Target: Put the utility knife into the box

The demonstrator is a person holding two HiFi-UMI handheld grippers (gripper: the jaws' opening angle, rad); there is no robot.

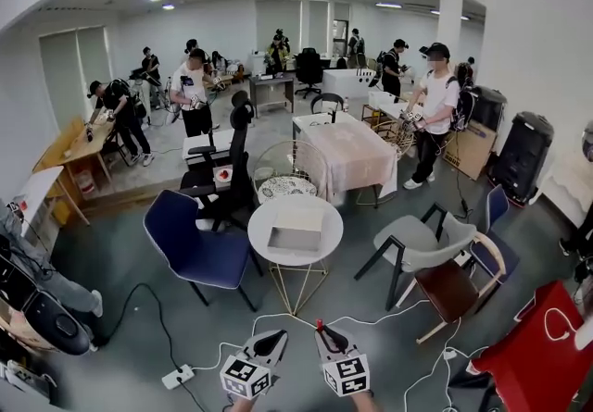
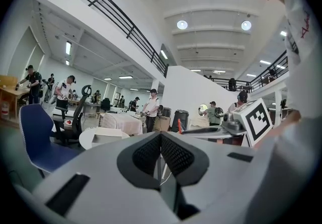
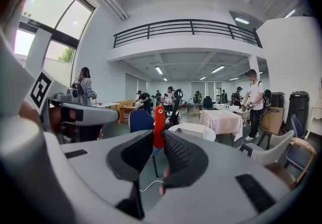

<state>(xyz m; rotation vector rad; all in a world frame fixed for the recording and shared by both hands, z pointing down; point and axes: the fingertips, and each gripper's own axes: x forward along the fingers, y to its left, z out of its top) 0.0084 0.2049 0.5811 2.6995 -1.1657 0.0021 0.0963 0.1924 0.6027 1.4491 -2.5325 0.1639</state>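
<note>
The red utility knife stands upright between the pads of my right gripper, which is shut on it. In the head view the right gripper is at the bottom centre, with the knife's red tip poking out. My left gripper hovers just left of it, shut and holding nothing; its pads meet. The open shallow box lies on a round white table ahead of both grippers, seen also as the box beyond the knife.
A blue chair stands left of the round table and a grey chair right of it. White cables and a power strip lie on the floor near me. A red object is at bottom right. Several people work farther back.
</note>
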